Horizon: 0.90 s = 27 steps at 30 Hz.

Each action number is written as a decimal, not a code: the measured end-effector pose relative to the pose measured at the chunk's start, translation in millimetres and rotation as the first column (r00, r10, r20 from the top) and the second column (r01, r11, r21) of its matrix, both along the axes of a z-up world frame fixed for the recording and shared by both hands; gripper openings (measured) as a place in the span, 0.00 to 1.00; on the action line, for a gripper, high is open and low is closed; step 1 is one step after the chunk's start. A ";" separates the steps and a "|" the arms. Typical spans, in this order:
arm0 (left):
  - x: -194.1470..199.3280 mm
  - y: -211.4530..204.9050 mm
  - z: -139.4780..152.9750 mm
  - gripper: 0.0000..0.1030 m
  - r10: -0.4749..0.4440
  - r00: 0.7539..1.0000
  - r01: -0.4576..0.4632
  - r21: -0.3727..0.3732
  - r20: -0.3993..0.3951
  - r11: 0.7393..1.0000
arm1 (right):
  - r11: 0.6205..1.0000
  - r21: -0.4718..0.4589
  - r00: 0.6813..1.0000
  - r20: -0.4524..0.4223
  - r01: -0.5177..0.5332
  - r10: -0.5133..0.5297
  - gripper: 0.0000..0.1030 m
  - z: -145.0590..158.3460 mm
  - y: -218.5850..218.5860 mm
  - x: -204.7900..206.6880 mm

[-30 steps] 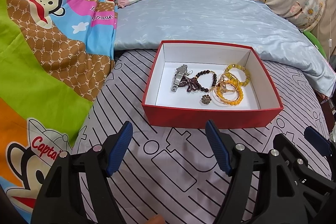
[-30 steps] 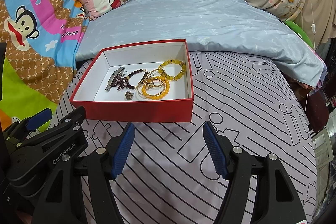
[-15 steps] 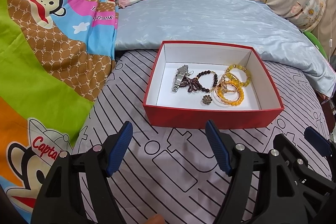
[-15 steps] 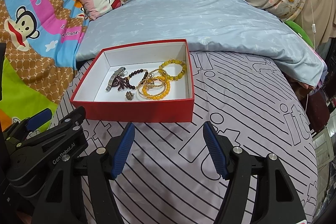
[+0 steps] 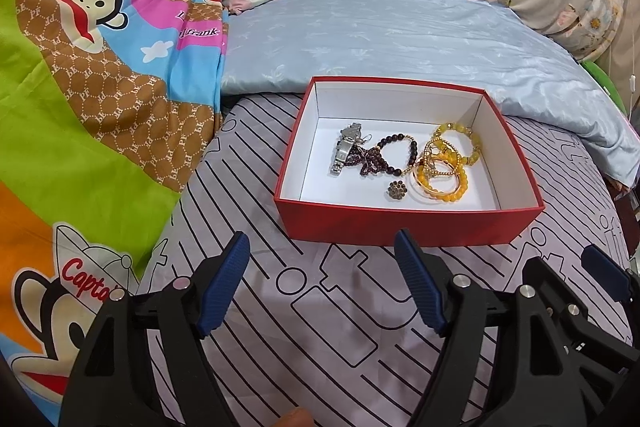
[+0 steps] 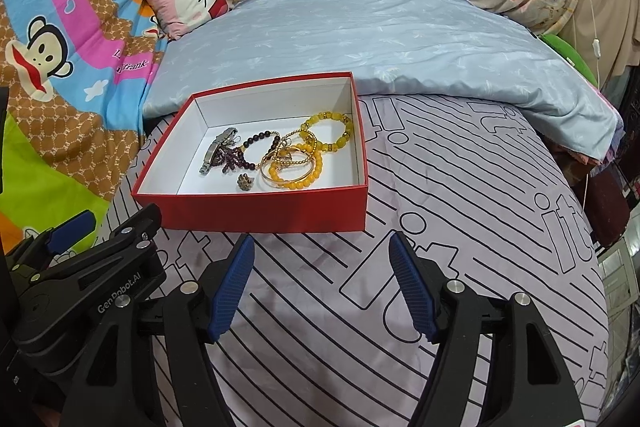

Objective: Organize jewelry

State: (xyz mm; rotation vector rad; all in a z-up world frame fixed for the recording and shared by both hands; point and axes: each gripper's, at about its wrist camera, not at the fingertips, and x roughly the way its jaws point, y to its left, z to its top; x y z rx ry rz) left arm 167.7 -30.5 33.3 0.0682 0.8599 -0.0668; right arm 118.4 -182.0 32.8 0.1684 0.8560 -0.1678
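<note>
Both tools, left tool point(image 5: 322, 287) and right tool point(image 6: 322, 287), are opening, empty, short of the red box point(image 5: 408, 225); best untangle the bracelets point(image 5: 442, 167) singly.

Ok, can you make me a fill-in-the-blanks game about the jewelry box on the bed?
1. The jewelry box is ____ outside.
2. The silver watch lies ____ the box.
3. The two beaded bracelets nearest the gold bangles are ____.
4. Nothing is between the fingers of the left claw, so it holds ____.

Missing words: red; inside; yellow; nothing
</note>
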 end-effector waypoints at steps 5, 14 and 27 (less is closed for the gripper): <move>0.0 -0.3 0.2 0.78 0.008 1.000 -0.008 0.006 0.009 1.000 | 1.000 0.010 1.000 0.002 0.019 -0.019 0.71 -1.3 -0.9 0.6; -0.3 -1.4 -1.2 0.86 0.019 1.000 -0.019 0.015 0.010 1.000 | 0.999 -0.006 0.999 0.001 0.033 -0.033 0.73 -1.6 -1.2 1.9; -1.0 0.5 -2.6 0.93 0.030 1.000 -0.030 0.013 0.006 0.999 | 0.999 -0.011 0.999 -0.003 0.034 -0.034 0.74 -3.2 -1.3 1.7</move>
